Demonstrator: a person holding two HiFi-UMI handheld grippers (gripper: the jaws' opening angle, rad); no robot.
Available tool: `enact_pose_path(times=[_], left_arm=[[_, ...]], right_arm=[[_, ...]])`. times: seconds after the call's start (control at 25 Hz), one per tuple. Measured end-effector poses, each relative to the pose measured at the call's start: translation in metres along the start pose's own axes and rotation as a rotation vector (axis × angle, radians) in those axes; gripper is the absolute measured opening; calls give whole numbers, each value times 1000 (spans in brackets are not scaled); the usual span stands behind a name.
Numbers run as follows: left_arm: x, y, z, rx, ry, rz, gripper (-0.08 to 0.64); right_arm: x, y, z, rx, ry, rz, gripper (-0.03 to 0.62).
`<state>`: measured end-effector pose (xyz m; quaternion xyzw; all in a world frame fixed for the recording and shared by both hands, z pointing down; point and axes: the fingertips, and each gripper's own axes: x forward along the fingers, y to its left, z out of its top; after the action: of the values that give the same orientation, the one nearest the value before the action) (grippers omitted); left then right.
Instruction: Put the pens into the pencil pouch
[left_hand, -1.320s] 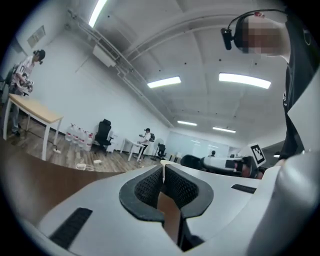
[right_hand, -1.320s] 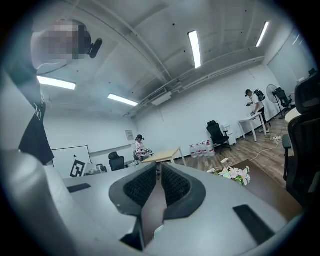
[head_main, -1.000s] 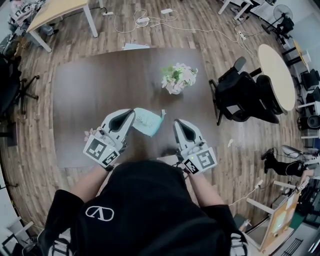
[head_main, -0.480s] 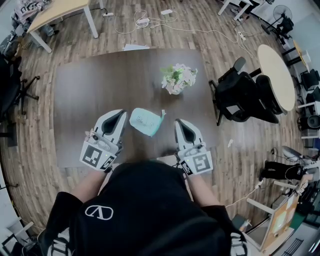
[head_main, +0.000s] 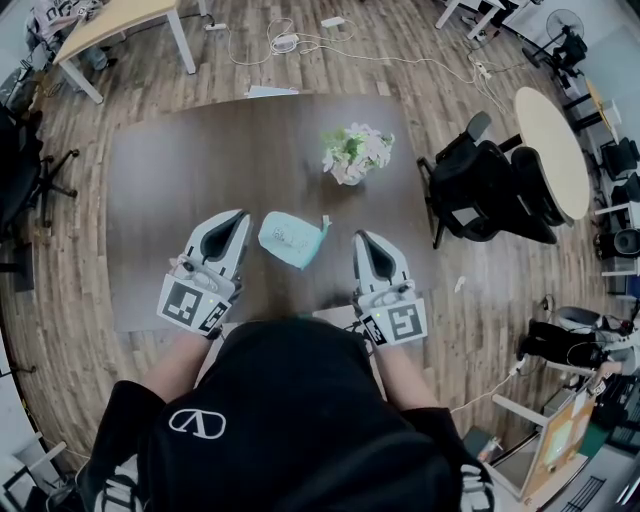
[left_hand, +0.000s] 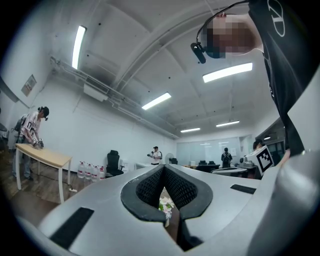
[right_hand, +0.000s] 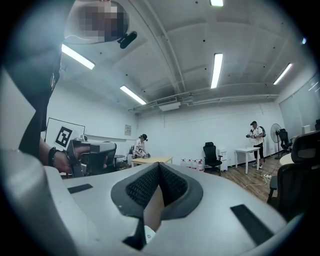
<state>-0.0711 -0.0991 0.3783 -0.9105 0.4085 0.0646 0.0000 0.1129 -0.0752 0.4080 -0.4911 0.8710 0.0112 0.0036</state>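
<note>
A person in a black shirt (head_main: 290, 420) stands at the near edge of the dark counter (head_main: 170, 180). The left tongs (head_main: 240, 215) and the right tongs (head_main: 362, 237) both reach over that near edge and point to the far side. Both pairs of tongs are pressed together, and nothing is pinched in them.

The pencil pouch (head_main: 290, 240) is light blue-green. It lies on the counter between the two tongs, near the near edge. It is just beside the left tongs but does not touch them. The right tongs are a bit further from it.

To the left of the left tongs there is a lot of bare counter. There is more bare counter on the far side too. The right tongs are close to the counter's right edge.

A pot of flowers (head_main: 356, 156) stands past the pouch, a little to the right. A sheet of paper (head_main: 272, 92) lies at the far edge. Black chairs (head_main: 490, 195) stand on the floor just past the right edge. Cables (head_main: 300, 45) lie on the wood floor beyond the counter.

A second ago the tip of the left tongs was right against the left end of the pouch. Now the left tongs are back to the left, with a gap. The pouch has slid a little to the left. The right tongs are in nearly the same place.
</note>
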Motion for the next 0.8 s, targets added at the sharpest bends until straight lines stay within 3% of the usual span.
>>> enact_pose_path(times=[0.8], left_arm=[[-4,-12,-6,-25,12,-23,3]], right_arm=[[-12,0,-5,-24,17,-36,-2]])
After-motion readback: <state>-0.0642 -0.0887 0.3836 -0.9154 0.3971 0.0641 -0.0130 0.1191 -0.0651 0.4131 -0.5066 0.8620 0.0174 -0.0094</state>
